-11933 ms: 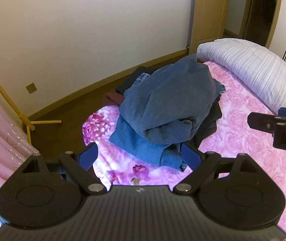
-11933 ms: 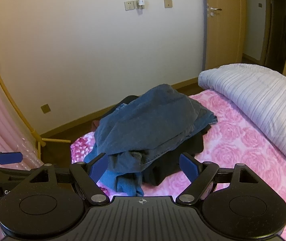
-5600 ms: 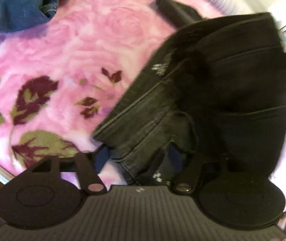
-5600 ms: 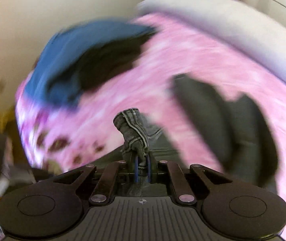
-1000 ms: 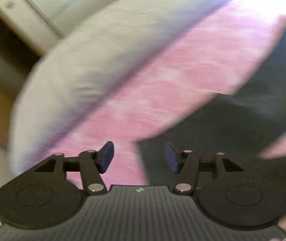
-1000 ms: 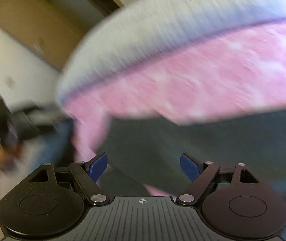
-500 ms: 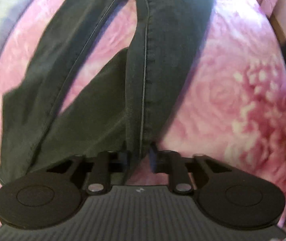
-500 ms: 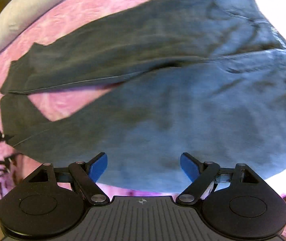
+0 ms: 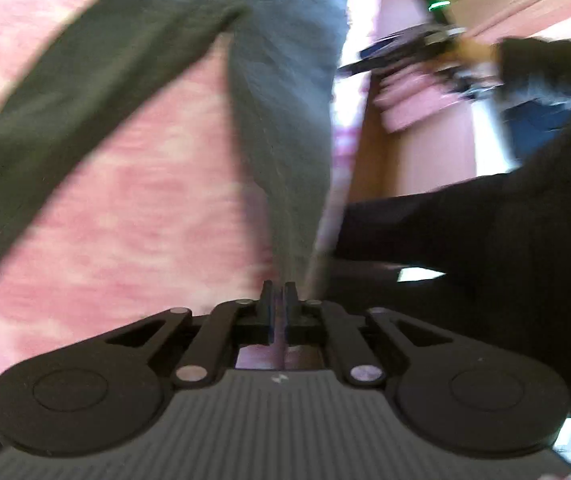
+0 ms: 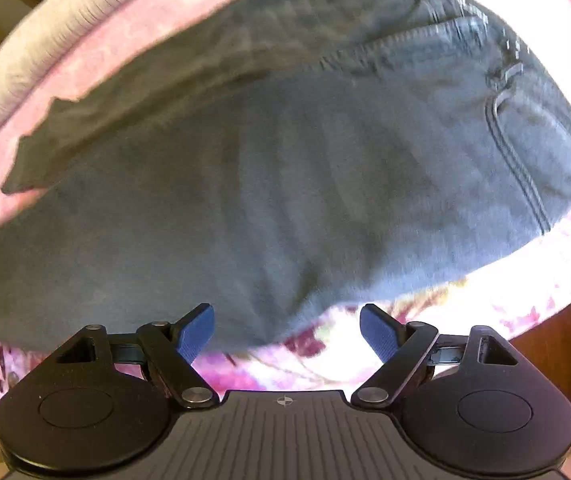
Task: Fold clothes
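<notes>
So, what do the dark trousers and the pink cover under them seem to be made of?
The dark trousers look like charcoal denim, matte: the sign is the heavy double stitching around a back pocket and belt loops. The pink cover seems a soft plush or fleece fabric with a printed rose pattern; blur leaves the pile uncertain.

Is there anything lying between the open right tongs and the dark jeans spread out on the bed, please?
Nothing visible does. The right tongs hang open just above the near edge of the dark jeans, with only the pink floral bedspread showing under them. The left tongs are shut on one trouser leg.
</notes>
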`<action>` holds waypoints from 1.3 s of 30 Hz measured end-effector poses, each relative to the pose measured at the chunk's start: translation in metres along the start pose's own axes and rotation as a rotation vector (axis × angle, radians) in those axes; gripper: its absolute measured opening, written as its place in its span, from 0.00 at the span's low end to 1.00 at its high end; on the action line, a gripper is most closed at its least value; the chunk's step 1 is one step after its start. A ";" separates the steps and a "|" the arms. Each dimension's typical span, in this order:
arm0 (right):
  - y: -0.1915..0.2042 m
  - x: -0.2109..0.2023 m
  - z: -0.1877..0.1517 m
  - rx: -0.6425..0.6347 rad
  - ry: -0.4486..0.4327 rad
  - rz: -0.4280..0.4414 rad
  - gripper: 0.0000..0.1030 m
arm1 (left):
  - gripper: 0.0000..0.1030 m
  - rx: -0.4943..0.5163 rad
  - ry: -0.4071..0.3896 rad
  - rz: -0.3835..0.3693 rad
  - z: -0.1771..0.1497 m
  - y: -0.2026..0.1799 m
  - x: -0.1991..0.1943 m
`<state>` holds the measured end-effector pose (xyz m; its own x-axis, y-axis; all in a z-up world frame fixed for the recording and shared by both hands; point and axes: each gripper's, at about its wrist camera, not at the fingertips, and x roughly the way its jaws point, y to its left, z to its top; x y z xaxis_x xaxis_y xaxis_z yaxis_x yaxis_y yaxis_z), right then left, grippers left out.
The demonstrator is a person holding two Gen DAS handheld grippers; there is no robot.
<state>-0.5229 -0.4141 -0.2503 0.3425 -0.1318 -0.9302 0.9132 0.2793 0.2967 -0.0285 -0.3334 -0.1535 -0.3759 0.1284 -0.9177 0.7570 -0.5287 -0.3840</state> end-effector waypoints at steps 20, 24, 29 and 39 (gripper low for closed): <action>0.079 0.036 0.005 -0.171 0.093 -0.009 0.80 | 0.43 -0.262 0.103 0.327 -0.184 -0.047 0.165; 0.123 0.047 0.017 -0.362 0.104 0.001 0.80 | 0.01 -0.284 0.112 0.323 -0.191 -0.047 0.170; 0.157 0.058 0.030 -0.477 0.094 -0.002 0.80 | 0.02 -0.381 -0.018 0.369 -0.194 -0.016 0.098; 0.111 0.030 0.026 -0.246 0.026 -0.085 0.80 | 0.21 -0.304 0.079 0.544 -0.169 0.048 0.085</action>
<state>-0.4052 -0.4120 -0.2397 0.2579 -0.1407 -0.9559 0.8563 0.4915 0.1586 0.0662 -0.2063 -0.2667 0.1380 -0.0243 -0.9901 0.9512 -0.2753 0.1393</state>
